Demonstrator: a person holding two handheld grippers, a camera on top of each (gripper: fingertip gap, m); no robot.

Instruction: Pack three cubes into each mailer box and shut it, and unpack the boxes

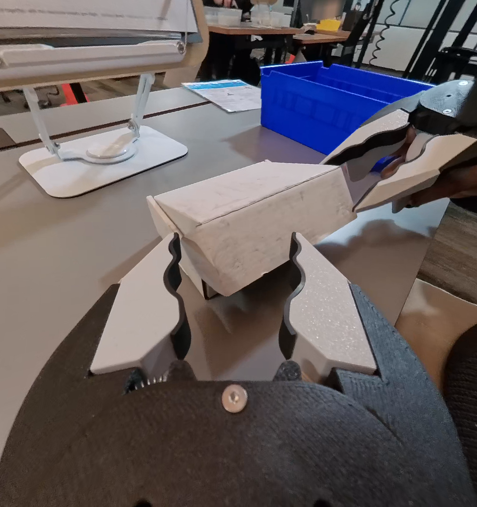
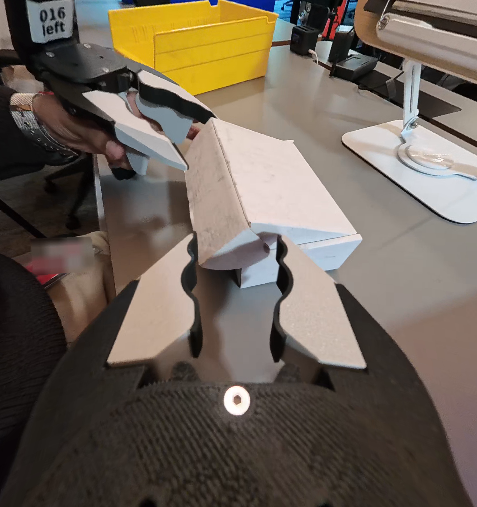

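We have the white mailer box (image 1: 248, 219) lying on the grey table (image 1: 81, 260), near the table's front edge, with a hand-held gripper at each short end of it. The lid is down over the box but its front flap sticks out at a slant and is not tucked in, so a dark gap shows under the flap at the near corner. Whatever is inside the box is hidden from us.

Our left hand-held gripper (image 1: 236, 238) sits at one end of the box with its fingers apart; the flap's corner lies between the fingertips, and we cannot tell whether either tip touches the cardboard. Our right hand-held gripper (image 2: 237, 247) is at the opposite end, its fingers also apart, with the flap's rounded side tab between them. Neither one is clamped on anything.

Seen from the left wrist camera, a blue bin (image 1: 327, 109) stands behind the box, and a sheet of paper (image 1: 226, 93) lies just beside that bin. A white stand (image 1: 100, 164) with a flat base rests on the table farther back from the box. From the right wrist camera, a yellow bin (image 2: 204, 44) stands beyond the box's far end.
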